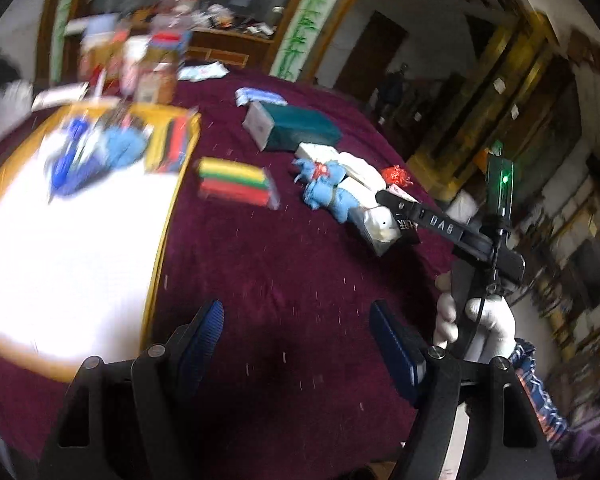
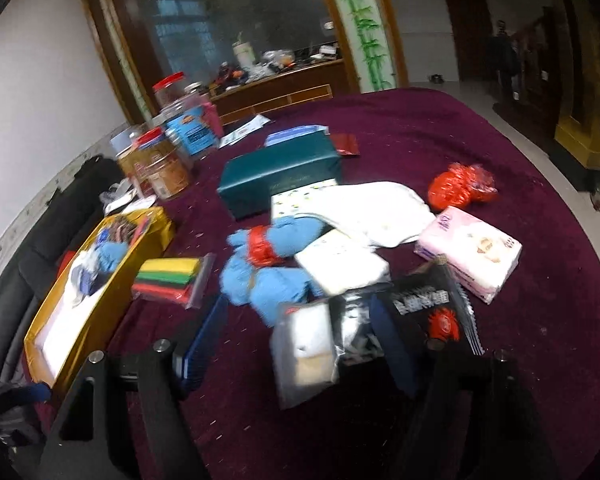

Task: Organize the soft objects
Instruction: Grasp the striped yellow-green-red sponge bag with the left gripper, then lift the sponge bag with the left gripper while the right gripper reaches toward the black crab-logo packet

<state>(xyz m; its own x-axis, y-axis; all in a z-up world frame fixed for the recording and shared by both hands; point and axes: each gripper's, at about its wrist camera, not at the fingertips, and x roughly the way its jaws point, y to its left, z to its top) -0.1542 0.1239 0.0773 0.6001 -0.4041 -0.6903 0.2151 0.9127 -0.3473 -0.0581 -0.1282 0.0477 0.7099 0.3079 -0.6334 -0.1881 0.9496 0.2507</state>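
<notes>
between the right tool's point(image 2: 296, 344) spread, untouching fingers on the counter point(image 2: 500, 140) lies a clear packet point(image 2: 306, 354): light, limp, slippery film; pinch its padded middle. left tool point(image 1: 296, 344) gapes empty near the box point(image 1: 156, 264).

A: The left wrist view looks forward and down along its blue fingers point(image 1: 204, 332) over the maroon cloth point(image 1: 260, 272), the yellow box point(image 1: 188, 120) at its left.

B: The right wrist view tilts down too, but sits nearer the clutter; a clear packet point(image 2: 308, 344) lies close before it.

A: Both share the striped pack point(image 1: 236, 180) point(image 2: 168, 280), blue bundle point(image 1: 324, 188) point(image 2: 268, 276), green box point(image 1: 300, 128) point(image 2: 276, 172).

B: The left view also catches the right gripper's body point(image 1: 460, 236).
</notes>
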